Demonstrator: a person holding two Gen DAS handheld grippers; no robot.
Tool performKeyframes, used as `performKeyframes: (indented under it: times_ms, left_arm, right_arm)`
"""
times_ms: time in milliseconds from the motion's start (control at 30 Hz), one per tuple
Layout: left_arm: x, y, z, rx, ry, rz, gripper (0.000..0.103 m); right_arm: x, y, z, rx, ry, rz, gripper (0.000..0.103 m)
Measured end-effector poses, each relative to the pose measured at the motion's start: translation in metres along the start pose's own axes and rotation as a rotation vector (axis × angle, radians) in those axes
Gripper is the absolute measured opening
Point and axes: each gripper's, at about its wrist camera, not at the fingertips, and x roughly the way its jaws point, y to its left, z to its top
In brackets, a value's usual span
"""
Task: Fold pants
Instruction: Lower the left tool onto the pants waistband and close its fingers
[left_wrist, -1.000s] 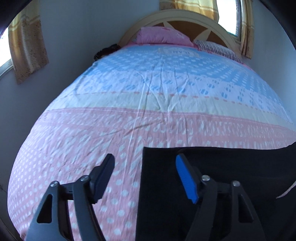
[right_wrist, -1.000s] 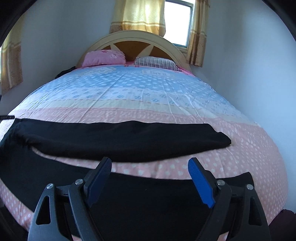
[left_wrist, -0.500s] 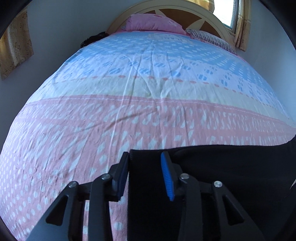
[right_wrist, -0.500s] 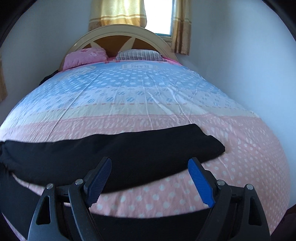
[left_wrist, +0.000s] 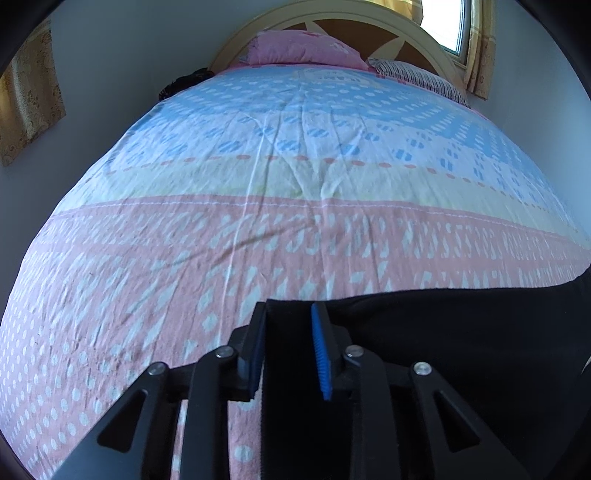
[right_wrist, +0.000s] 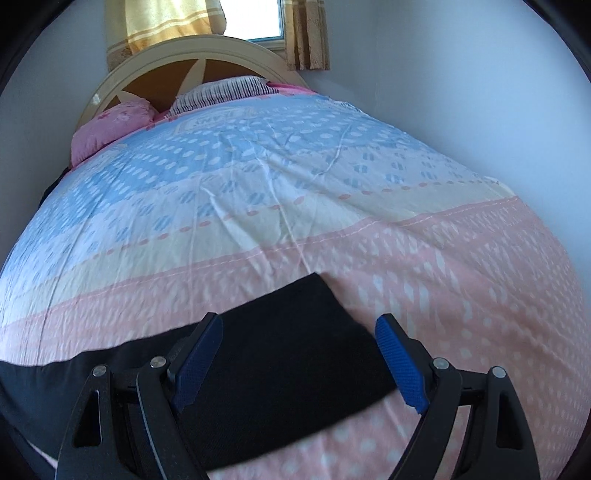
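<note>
Left wrist view, left hand-held gripper (left_wrist: 288, 350) pinching black pants (left_wrist: 461, 350) edge, pants lying crosswise, right hand-held gripper (right_wrist: 299, 360) spread wide.

Daylight came in through the window (right_wrist: 255, 18) behind my headboard, blown out to white. The room stayed soft and bluish, with faint shadows in the bedspread (left_wrist: 295, 184) creases. My fisheye lenses bowed the bed and blackened the corners; the nearest pink dots smeared with blur.

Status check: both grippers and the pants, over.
Left gripper shut on pants edge. Right gripper open over other end. Nothing in the way.
</note>
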Motion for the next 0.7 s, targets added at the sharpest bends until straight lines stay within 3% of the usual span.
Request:
performKeyframes:
  times_ms: [200,367,467,567,633,667,700]
  left_arm:
    - [0.003,-0.008,0.003,0.033,-0.006,0.034,0.030]
    - [0.003,-0.005,0.005,0.035,-0.007,0.007,0.027]
    - [0.003,0.003,0.005,-0.007,0.003,-0.033,0.025]
    - [0.005,0.011,0.005,-0.057,0.013,-0.059,0.024]
    - [0.006,0.006,0.005,-0.034,0.012,-0.040,0.024]
    - [0.005,0.002,0.005,-0.009,0.007,-0.025,0.021]
    - [0.004,-0.001,0.005,0.005,0.002,-0.014,0.014]
  right_arm:
    - [0.040,-0.021,0.029,0.031,0.032,-0.028,0.086]
    - [0.069,-0.025,0.037,0.026,0.132,0.027,0.085]
    - [0.080,-0.021,0.032,0.002,0.197,0.074,0.072]
    - [0.082,-0.014,0.029,-0.048,0.191,0.050,0.069]
    - [0.083,-0.013,0.029,-0.045,0.189,0.064,0.051]
    - [0.083,-0.012,0.029,-0.046,0.190,0.078,0.032]
    - [0.082,-0.012,0.029,-0.046,0.188,0.087,0.021]
